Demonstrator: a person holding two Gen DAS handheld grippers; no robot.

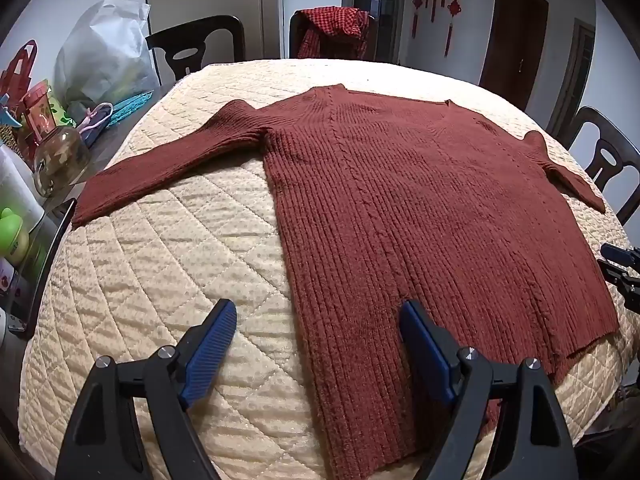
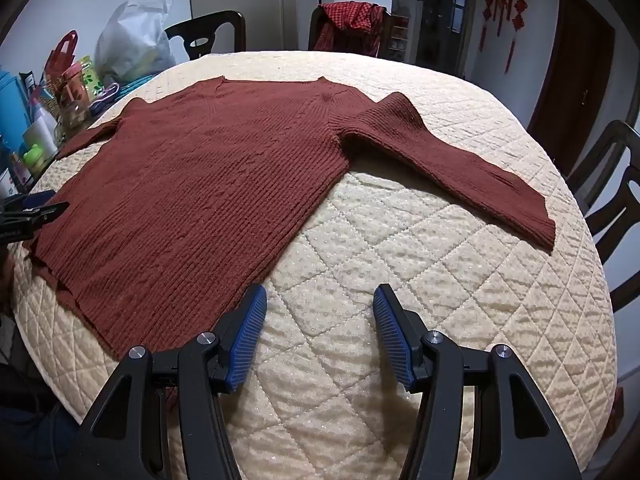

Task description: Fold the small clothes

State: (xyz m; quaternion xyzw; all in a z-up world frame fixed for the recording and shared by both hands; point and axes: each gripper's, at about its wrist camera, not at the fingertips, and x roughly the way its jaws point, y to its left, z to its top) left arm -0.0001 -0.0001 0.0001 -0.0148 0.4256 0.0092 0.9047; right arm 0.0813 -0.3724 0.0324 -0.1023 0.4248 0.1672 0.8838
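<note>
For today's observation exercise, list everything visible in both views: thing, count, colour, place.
sweater: one, rust-brown, flat with sleeves spread on the quilt
quilt: one, cream, covering the table
chairs: at least three, dark, around the table
checked cloth: one, red, draped on the far chair
plastic bag: one, white, left clutter
glass jar: one, clear, left edge
knot ornaments: three, red, wall
left tongs: black, blue pads, open
right tongs: same, open

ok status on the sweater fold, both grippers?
Left gripper open, empty, over the hem. Right gripper open, empty, beside the hem. Sweater flat on quilted cover, sleeves out, unfolded. Nothing on the sweater.
</note>
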